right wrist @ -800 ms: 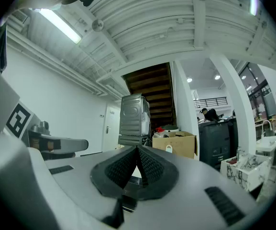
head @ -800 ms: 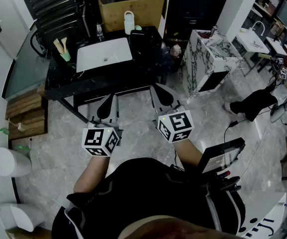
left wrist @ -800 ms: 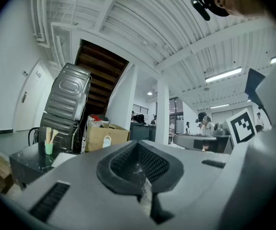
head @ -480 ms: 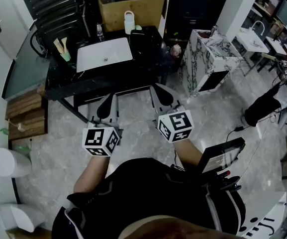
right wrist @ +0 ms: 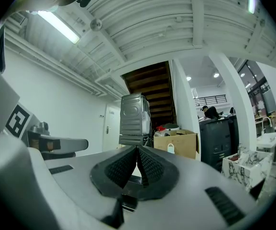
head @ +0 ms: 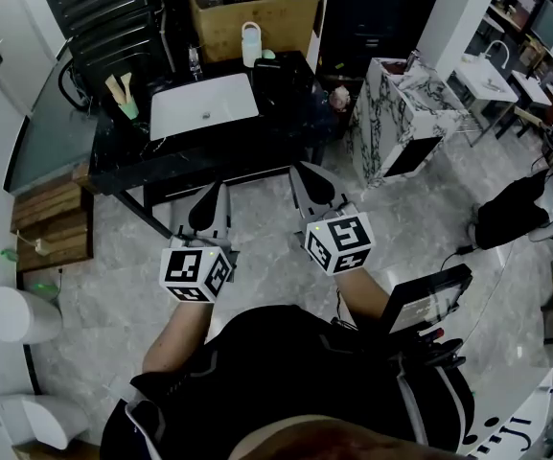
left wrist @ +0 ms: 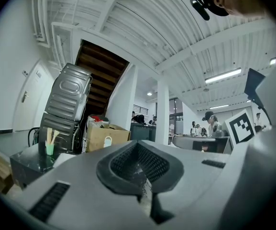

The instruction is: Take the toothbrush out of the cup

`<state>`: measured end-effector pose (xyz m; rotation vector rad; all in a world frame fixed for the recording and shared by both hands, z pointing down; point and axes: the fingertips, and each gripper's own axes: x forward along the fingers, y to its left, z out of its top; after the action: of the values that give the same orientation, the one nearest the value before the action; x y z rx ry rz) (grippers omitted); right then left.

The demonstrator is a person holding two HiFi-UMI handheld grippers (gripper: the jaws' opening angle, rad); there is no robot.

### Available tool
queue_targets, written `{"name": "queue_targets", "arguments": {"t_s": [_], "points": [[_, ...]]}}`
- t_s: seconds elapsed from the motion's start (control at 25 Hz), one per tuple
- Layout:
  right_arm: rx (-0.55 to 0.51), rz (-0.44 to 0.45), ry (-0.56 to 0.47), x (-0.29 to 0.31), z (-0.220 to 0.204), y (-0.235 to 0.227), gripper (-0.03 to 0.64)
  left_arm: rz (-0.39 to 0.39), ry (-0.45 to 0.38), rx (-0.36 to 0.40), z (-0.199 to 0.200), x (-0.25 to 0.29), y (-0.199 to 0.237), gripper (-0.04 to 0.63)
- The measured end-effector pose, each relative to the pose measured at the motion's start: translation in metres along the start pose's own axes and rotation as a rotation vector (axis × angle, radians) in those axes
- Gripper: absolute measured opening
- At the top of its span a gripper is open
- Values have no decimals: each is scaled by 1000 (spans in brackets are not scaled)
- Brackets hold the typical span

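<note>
Left tool [left wrist: 138,147] closed; left gripper view, unlike right, shows cup [left wrist: 49,149].

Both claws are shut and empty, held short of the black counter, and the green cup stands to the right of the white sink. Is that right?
One thing is wrong: the green cup stands to the left of the white sink, not the right, as the head view shows. The rest is right.

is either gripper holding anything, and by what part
Nothing is held. The left gripper and right gripper are both shut and empty; the toothbrush sits in the green cup.
</note>
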<state>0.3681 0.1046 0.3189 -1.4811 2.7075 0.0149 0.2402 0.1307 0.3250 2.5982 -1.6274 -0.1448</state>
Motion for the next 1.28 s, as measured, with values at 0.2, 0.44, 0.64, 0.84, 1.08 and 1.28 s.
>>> {"name": "queue_targets", "arguments": {"t_s": [0.2,0.44,0.64,0.84,1.08,1.28], "points": [[-7,19,5,8,-1,19,21,1,-8,-3,3,-6,11,2],[-21,20,4,22,0,39,21,-1,-20,-1,9,-15,33,2],[-24,17,-5,37,-1,59,21,19,-39,6,11,-28,55,2],[-31,35,-9,51,-5,89,21,12,-43,-7,12,-44,78,2],[-35,50,0,67,-9,115,21,16,-41,-16,10,-57,103,2],[-44,69,8,85,-9,126,21,18,-44,-21,12,-55,119,2]]}}
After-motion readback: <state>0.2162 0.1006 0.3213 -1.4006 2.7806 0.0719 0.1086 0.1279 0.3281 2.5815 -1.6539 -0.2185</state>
